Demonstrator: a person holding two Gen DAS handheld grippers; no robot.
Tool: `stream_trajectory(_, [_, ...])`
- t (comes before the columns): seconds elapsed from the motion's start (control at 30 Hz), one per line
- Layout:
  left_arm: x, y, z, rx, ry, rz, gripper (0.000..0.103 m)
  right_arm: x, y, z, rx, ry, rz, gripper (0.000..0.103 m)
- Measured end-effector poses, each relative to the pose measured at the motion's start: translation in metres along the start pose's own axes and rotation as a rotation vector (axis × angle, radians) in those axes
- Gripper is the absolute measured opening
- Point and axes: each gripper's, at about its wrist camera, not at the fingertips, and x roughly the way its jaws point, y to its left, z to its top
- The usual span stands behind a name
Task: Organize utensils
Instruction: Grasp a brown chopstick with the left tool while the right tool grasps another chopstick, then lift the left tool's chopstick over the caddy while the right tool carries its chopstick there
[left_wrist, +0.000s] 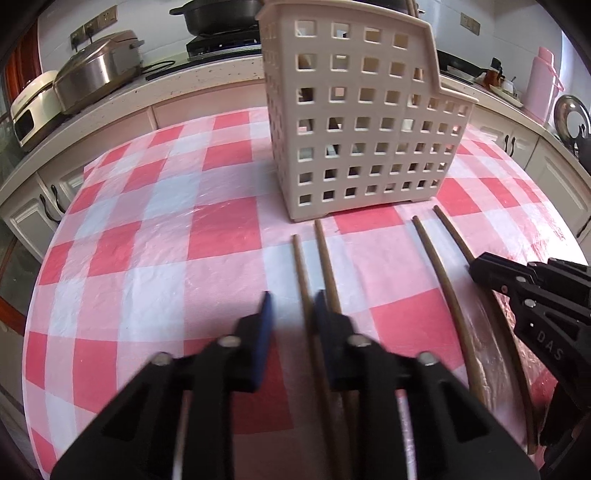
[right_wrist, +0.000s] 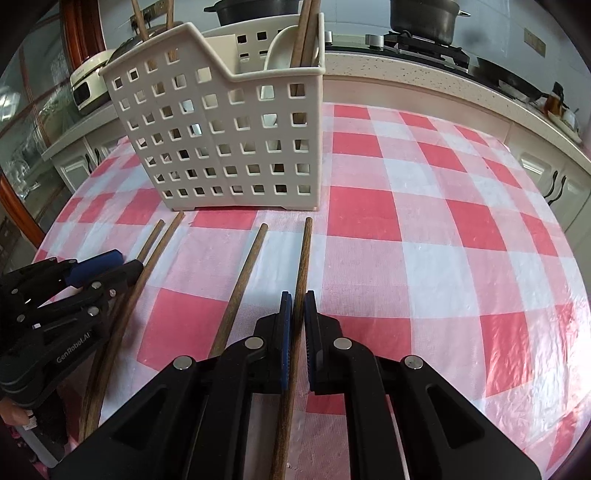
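A beige perforated utensil basket (left_wrist: 362, 122) (right_wrist: 229, 136) stands on the checked table and holds chopsticks and a white spoon (right_wrist: 284, 48). Several brown chopsticks lie in front of it. My left gripper (left_wrist: 293, 314) is open low over the left pair, with the leftmost chopstick (left_wrist: 301, 269) between its fingers and its neighbour (left_wrist: 327, 258) just outside the right finger. My right gripper (right_wrist: 298, 314) is nearly shut around the rightmost chopstick (right_wrist: 302, 258), which lies on the table. Another chopstick (right_wrist: 245, 273) lies to its left. The left gripper also shows in the right wrist view (right_wrist: 110, 266).
The table has a red, pink and white checked plastic cloth (right_wrist: 424, 229). Behind it runs a kitchen counter with a rice cooker (left_wrist: 96, 70), a stove with black pots (right_wrist: 424, 18) and a pink flask (left_wrist: 543, 81). The right gripper's body (left_wrist: 535, 295) sits close to the right.
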Motion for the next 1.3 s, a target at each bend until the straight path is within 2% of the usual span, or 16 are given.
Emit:
stream_trajectory(0.13, [-0.002,0.002,-0.002,-0.021,-0.002,-0.016,0.007,-0.005,-0.004,-0.003,0.021,-0.02,0.024,0.007])
stream_trajectory(0.27, [-0.016,0.005,-0.003,-0.032,-0.042,-0.01,0.006,-0.02,-0.002,-0.002,0.02,-0.074,0.047,0.007])
stream_trajectory(0.8, [-0.152,0.011,-0.005,-0.086,-0.399,-0.014,0.006,-0.136,0.014,-0.006,-0.029,-0.426,0.116,0.007])
stream_trajectory(1.1, [-0.205,-0.002,-0.021,-0.059,-0.546,0.022,0.006,-0.176,0.023,-0.018,-0.047,-0.523,0.122,0.007])
stream_trajectory(1.3, [-0.223,-0.011,-0.031,-0.046,-0.601,0.009,0.006,-0.194,0.022,-0.023,-0.049,-0.57,0.126,0.006])
